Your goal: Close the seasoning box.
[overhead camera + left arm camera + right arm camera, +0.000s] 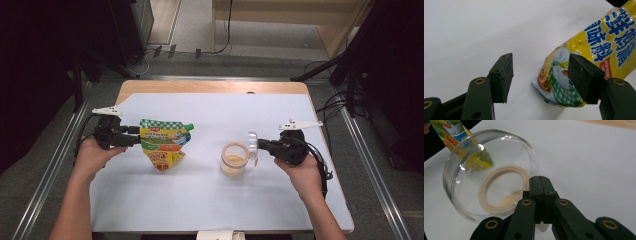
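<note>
- The left gripper (134, 138) sits at the left edge of the seasoning pouch (164, 143); in the left gripper view its jaws stand apart, with the pouch (596, 50) lying by the right-hand pad and the other pad clear of it over bare surface, so nothing is squeezed.
- The right gripper (256, 145) has its jaws pressed together on the handle of the glass cup (234, 158); in the right gripper view the pads meet at the cup's (489, 172) rim side.
- The cup stands upright right of the table's centre, with a little pale powder (510, 198) on its bottom.
- The pouch, yellow with a green checked top and green cap, is held off the sheet left of the cup, well apart from it.
- Both rest over a white sheet (210, 200) covering a wooden table (210, 86), whose bare edge shows at the far side.
- Around it: grey floor (45, 150), metal rails along both sides, black stands and cables, pale wooden furniture (290, 12) at the back.
</note>
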A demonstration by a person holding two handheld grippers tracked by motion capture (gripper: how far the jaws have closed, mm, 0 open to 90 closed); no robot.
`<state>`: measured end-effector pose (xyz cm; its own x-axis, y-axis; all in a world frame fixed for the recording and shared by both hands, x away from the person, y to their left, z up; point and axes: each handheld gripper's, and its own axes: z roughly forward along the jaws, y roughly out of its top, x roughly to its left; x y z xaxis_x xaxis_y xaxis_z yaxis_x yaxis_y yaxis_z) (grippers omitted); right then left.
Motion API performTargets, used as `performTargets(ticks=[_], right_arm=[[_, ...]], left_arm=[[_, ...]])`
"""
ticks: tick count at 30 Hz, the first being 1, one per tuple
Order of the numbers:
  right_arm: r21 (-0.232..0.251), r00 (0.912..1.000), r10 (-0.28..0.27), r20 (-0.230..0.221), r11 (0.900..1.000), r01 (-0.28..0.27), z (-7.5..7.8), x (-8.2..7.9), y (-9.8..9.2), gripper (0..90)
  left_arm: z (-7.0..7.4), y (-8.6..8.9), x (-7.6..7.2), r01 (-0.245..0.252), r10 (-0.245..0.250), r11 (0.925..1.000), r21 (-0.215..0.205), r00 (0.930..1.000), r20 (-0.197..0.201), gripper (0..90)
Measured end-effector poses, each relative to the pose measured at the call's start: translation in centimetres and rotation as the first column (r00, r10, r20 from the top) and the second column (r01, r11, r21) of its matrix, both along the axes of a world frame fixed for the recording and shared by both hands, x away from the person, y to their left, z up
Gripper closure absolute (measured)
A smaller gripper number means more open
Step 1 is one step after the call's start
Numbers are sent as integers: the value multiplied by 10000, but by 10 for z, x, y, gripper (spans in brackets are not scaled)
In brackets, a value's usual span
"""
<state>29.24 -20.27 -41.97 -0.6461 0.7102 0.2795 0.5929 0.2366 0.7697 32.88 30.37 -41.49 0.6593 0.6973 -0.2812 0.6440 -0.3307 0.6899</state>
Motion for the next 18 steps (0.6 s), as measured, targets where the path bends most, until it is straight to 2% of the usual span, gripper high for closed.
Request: performTargets(ticks=[9, 14, 18], right_arm=[[-54, 9995, 279, 139, 9996, -278, 1, -3, 7, 865], [-119, 9993, 295, 223, 9995, -292, 1, -3, 7, 789], [-59, 9997, 194, 173, 9998, -193, -2, 0, 1, 694]], left_arm=[[0, -1, 0, 50, -50, 10000, 60, 10000, -21, 382], [0, -1, 0, 74, -74, 10000, 61, 10000, -33, 381], [-1, -1, 0, 75, -75, 9999, 79, 10000, -25, 380]])
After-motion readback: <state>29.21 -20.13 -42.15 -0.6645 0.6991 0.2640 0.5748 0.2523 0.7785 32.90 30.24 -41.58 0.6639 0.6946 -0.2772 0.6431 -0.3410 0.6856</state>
